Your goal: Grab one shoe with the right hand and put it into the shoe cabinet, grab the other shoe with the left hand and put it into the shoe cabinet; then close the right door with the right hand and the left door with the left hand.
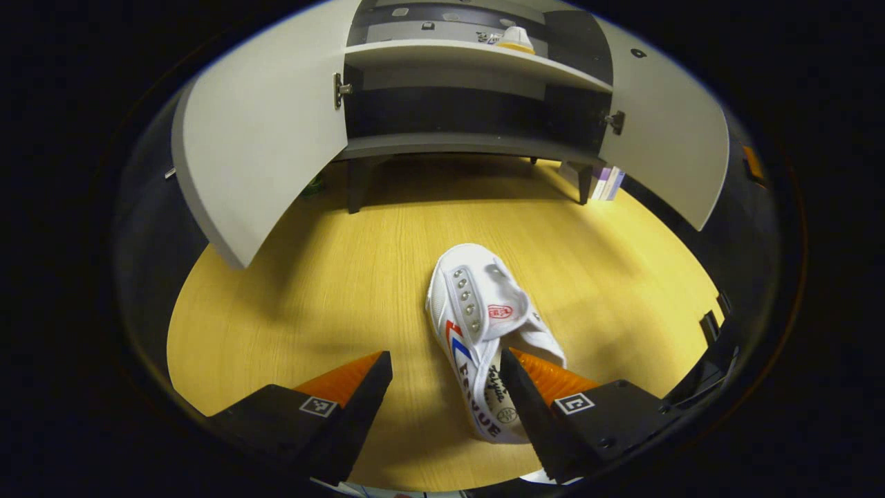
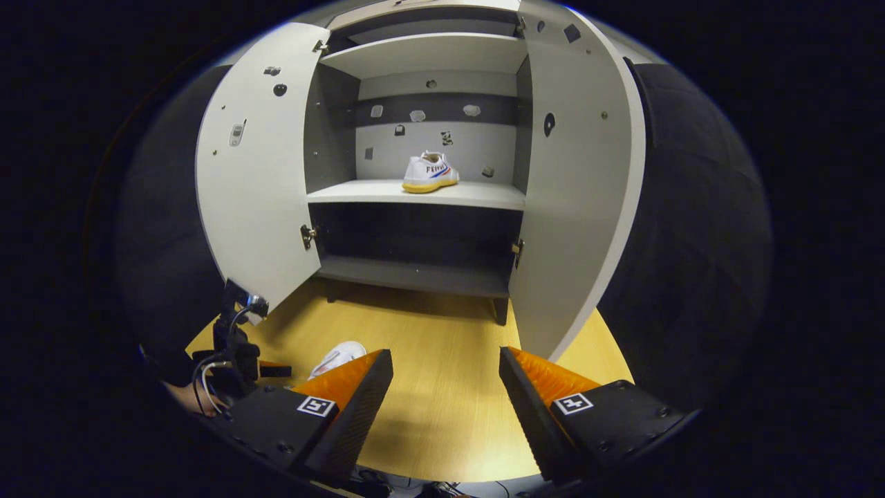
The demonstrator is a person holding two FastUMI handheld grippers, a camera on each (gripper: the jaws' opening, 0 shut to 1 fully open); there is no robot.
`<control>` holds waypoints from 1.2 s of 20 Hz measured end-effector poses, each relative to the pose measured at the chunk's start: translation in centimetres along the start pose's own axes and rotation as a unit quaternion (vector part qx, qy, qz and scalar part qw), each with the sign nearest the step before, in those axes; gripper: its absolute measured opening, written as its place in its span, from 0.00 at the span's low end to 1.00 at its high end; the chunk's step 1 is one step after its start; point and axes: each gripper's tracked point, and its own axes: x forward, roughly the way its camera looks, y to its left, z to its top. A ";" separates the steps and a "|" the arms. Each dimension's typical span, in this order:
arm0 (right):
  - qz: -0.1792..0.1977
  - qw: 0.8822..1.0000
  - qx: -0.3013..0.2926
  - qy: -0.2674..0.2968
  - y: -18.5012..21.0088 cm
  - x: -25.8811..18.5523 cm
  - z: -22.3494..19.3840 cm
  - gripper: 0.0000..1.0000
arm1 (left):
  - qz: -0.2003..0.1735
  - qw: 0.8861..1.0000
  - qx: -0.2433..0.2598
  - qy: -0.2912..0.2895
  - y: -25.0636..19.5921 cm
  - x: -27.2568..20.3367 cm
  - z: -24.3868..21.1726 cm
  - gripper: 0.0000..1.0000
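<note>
Wooden floor [image 1: 332, 290] lies bare before the open cabinet [image 1: 477, 145]; left gripper [image 1: 446, 373] gapes, its finger hiding the shoe's [image 1: 477, 311] heel; right gripper [image 2: 446, 373] gapes empty

Ahead of the right gripper [image 2: 446, 387], bare floor [image 2: 442, 346] runs to the shoe cabinet [image 2: 422, 194], both doors swung wide. Shelf room lies beside the stored shoe [image 2: 429, 173]; the lower bay stands open. The floor shoe [image 1: 484, 332] lies between the left gripper [image 1: 446, 387] fingers.
</note>
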 end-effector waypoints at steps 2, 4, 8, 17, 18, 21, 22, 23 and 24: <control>-0.008 1.000 0.006 0.010 -1.0 -0.2 -0.7 0.98 | 0.003 1.000 -0.007 0.006 0.2 1.5 0.4 0.98; -0.016 1.000 0.016 0.013 -1.9 -0.2 -0.8 0.98 | 0.002 1.000 -0.001 0.008 0.2 2.9 0.9 0.96; -0.017 0.999 0.029 0.026 -2.1 -0.6 -1.3 0.98 | -0.018 0.999 0.028 0.001 -1.4 4.2 2.0 0.69; -0.016 1.000 0.019 -0.005 1.6 -2.3 1.2 0.99 | 0.047 0.996 0.073 -0.003 0.9 4.3 2.4 0.05; -0.022 1.000 0.017 -0.007 1.8 -2.5 1.4 0.99 | 0.047 0.996 0.080 -0.001 0.9 4.2 2.1 0.05; -0.033 0.999 0.019 -0.014 2.3 -3.1 1.6 0.99 | 0.027 0.997 0.066 -0.005 0.4 4.1 2.8 0.05; -0.036 0.999 0.019 -0.016 2.4 -3.2 1.6 0.98 | 0.024 0.998 0.064 -0.011 0.1 3.7 3.3 0.05; -0.039 0.999 0.018 -0.018 2.5 -3.3 1.6 0.98 | 0.023 0.997 0.067 -0.019 -0.2 2.9 4.0 0.05; -0.039 0.999 0.018 -0.021 2.5 -3.3 1.7 0.98 | 0.024 0.997 0.072 -0.027 -0.3 2.3 4.9 0.05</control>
